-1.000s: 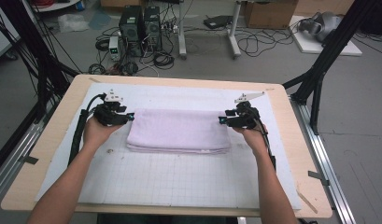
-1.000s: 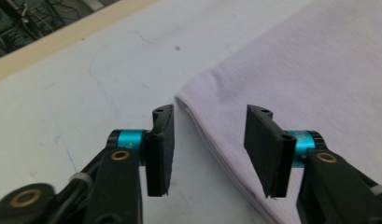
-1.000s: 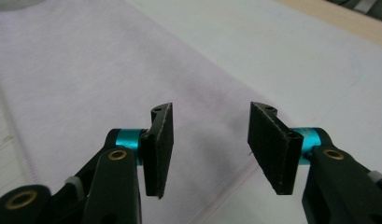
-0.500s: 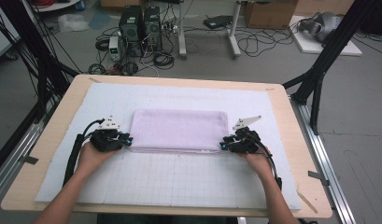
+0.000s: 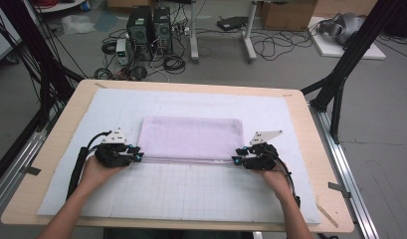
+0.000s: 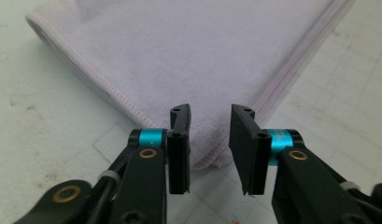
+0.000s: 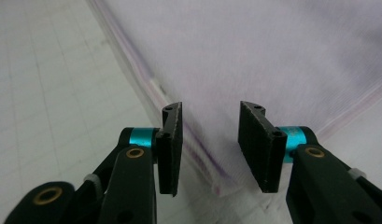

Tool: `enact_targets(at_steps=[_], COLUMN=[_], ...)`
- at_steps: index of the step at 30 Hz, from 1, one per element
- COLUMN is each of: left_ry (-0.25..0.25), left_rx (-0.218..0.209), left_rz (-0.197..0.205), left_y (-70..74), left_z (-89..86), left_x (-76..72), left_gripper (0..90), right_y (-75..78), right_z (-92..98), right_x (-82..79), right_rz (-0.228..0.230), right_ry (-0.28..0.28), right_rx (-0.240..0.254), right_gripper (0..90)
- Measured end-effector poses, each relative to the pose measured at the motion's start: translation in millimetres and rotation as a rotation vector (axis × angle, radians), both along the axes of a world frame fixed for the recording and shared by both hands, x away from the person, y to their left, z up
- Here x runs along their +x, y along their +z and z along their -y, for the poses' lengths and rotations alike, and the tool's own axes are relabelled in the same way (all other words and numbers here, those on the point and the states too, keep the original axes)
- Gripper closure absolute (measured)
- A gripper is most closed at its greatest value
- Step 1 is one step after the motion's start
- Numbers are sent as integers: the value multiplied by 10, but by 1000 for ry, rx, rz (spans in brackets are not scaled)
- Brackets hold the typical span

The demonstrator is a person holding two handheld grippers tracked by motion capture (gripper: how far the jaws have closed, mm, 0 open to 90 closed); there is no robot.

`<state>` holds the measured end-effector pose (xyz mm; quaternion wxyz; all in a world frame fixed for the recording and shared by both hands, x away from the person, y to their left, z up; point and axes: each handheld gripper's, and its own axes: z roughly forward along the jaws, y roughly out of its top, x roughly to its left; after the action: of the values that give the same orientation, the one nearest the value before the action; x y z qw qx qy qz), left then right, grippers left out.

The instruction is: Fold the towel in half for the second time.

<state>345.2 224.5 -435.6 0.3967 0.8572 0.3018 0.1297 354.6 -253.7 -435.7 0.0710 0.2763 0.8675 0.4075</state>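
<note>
High view shows our lilac towel (image 5: 192, 138) folded on the white mat (image 5: 191, 199), our left gripper (image 5: 139, 156) and right gripper (image 5: 234, 160) at its near corners, jaws just parted with a corner between and nothing clamped, so another fold looks left.

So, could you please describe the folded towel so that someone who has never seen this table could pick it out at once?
On the wooden table lies a white gridded mat; the towel sits near its middle, between the left hand-held gripper and the right hand-held gripper, whose open jaws straddle its near corners. It is the one soft, pale lilac, folded rectangle there, with stitched hems.
</note>
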Motion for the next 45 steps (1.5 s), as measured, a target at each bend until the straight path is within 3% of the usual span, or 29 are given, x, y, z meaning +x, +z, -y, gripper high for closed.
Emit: enact_targets(at_steps=[2,4,5,7,14,17,19,20,22,27,32,37,45], left_ry=[12,18,21,28,27,20,14,13,12,25,42,62,87], left_rx=[1,7,3,2,-26,-17,-11,-12,-24,-63,-91,-115,-125], left_rz=[9,19,17,26,62,47,33,24,15,38,57,71,87], left_y=[-39,-27,-19,7,146,104,45,22,3,57,80,102,143], left_z=[11,11,9,4,-56,-65,-55,-52,-54,-73,-78,-111,-197], left_x=[-6,4,9,4,-102,-135,-149,-158,-169,-217,-258,-306,-394], left_gripper=[730,824,851,868,872,871,860,839,771,658,572,501,417], right_y=[-61,-39,-28,-2,144,118,50,21,7,105,101,140,144], right_z=[-35,-41,-43,-50,53,29,0,-7,2,77,127,89,56], right_x=[1,4,4,8,-72,-113,-127,-126,-122,-120,-70,-111,-174], right_rz=[-8,9,7,13,50,21,1,-4,-39,19,20,64,76], right_ry=[-2,0,12,19,19,44,55,49,44,-10,-73,-79,-115], right_rx=[-29,-43,-34,-39,44,7,-22,-25,9,100,147,144,142], right_gripper=[671,818,835,848,849,842,800,716,644,507,419,389,246])
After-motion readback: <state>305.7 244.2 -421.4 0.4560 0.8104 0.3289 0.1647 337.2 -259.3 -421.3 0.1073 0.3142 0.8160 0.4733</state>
